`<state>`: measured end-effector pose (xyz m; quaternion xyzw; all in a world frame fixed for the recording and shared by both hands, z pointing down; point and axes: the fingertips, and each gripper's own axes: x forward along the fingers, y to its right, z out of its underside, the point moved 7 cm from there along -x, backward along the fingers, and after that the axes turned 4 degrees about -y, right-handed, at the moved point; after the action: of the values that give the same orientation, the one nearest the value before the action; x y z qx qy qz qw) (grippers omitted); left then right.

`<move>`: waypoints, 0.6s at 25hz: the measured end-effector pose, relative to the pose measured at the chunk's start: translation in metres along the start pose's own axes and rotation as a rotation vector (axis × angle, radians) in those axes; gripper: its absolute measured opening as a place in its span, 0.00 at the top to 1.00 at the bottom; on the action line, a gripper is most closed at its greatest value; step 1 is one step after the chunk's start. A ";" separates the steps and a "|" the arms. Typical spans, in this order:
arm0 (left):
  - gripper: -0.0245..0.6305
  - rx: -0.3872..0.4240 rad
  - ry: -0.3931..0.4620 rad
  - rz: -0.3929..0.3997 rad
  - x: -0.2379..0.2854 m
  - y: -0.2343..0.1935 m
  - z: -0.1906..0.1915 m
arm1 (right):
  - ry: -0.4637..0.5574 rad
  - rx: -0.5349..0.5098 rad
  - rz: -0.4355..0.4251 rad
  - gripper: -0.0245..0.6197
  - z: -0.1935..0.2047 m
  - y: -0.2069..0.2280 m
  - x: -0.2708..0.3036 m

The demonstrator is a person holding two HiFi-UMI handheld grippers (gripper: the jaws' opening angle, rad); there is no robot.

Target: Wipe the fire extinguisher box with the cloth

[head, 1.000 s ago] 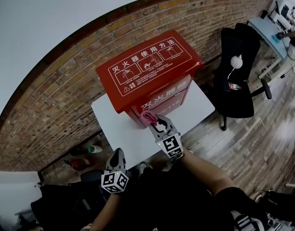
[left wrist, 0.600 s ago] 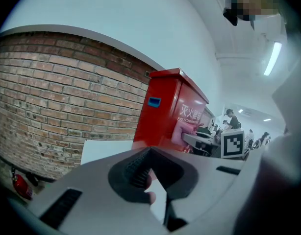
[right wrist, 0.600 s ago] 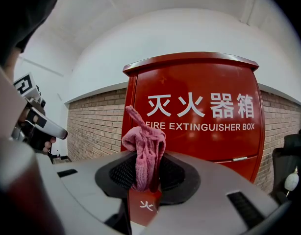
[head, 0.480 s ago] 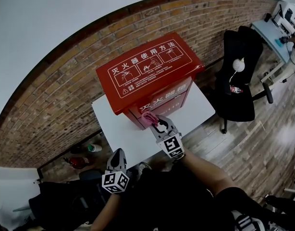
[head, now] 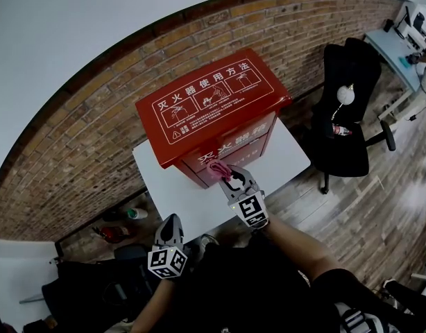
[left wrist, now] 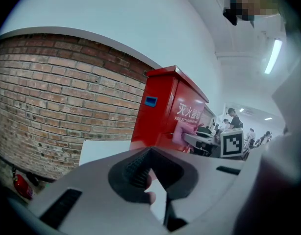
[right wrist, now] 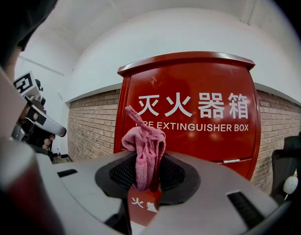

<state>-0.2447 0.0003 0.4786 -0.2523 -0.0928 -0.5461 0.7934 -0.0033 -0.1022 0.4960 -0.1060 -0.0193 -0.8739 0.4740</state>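
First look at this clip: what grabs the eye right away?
The big red fire extinguisher box dominates, standing on a white table against a brick wall. Next comes the pink cloth, pinched in the right gripper close up at the box's lettered front. The left gripper hangs low on the person's side of the table, shut and empty.

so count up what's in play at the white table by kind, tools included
fire extinguisher box: 1
pink cloth: 1
tools: 2 (left tool, right tool)
total: 4
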 end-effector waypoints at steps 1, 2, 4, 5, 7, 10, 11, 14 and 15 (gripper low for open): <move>0.94 0.000 0.001 0.000 0.000 0.001 0.000 | 0.000 0.000 0.000 0.79 0.000 0.001 -0.001; 0.94 0.001 0.002 0.000 0.001 0.003 0.000 | 0.000 0.000 0.000 0.79 0.000 0.002 -0.001; 0.94 0.002 0.002 0.000 0.001 0.005 0.000 | 0.000 0.001 0.001 0.79 0.000 0.005 -0.002; 0.94 0.002 0.001 0.000 0.002 0.006 -0.001 | 0.000 0.002 0.001 0.79 0.000 0.006 -0.003; 0.94 0.002 0.001 0.000 0.002 0.008 -0.001 | 0.000 0.003 0.003 0.79 0.001 0.008 -0.004; 0.94 0.003 0.002 0.000 0.004 0.011 0.000 | 0.000 0.003 0.009 0.79 0.001 0.012 -0.005; 0.94 0.003 0.002 0.000 0.004 0.012 0.000 | 0.000 0.003 0.011 0.79 0.001 0.013 -0.005; 0.94 0.004 0.001 0.003 0.006 0.014 0.000 | 0.002 0.005 0.020 0.79 0.002 0.018 -0.007; 0.94 0.005 0.001 0.004 0.006 0.015 0.000 | 0.002 0.005 0.022 0.79 0.002 0.020 -0.008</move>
<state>-0.2286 -0.0006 0.4767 -0.2501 -0.0934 -0.5445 0.7951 0.0179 -0.1066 0.4951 -0.1041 -0.0196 -0.8686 0.4840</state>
